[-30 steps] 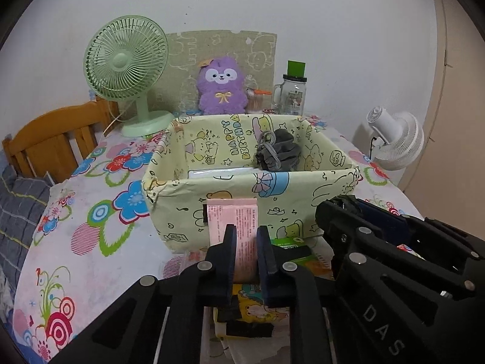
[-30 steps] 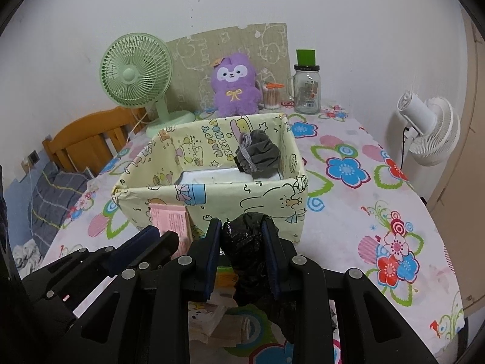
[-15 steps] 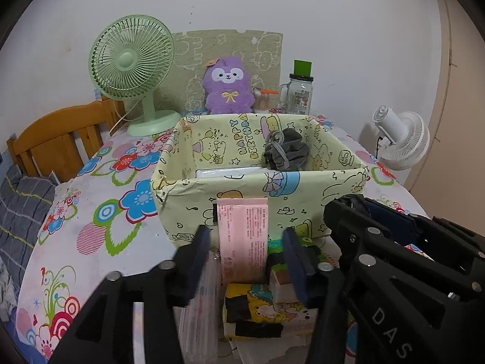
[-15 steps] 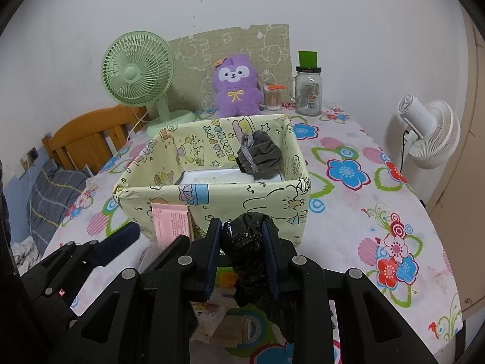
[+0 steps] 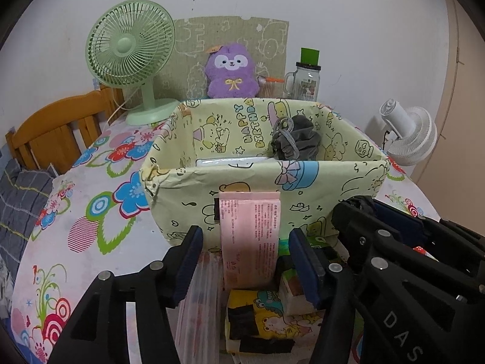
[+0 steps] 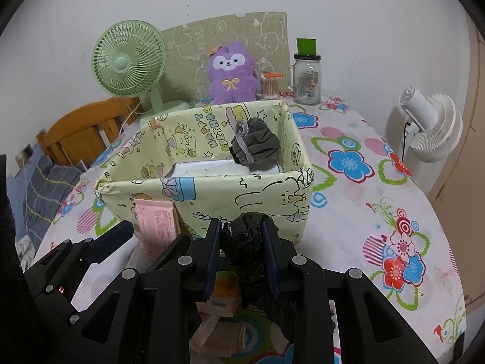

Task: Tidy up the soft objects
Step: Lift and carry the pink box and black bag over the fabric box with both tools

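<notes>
A pink packet stands upright in front of the yellow cartoon-print box, between the fingers of my left gripper. That gripper is open and its pads stand clear of the packet on both sides. My right gripper is shut on a crumpled black plastic bag, just before the box's front wall. Inside the box lie a grey cloth bundle and a white pack. Under the grippers lie a yellow cartoon tissue pack and a clear plastic bag.
Behind the box stand a green fan, a purple plush toy and a glass jar. A white fan stands off the table's right side, and a wooden chair on the left. The tablecloth is floral.
My left gripper has opened and let go of the pink packet, which stays upright between its fingers. The right gripper keeps its hold on the black bag.
</notes>
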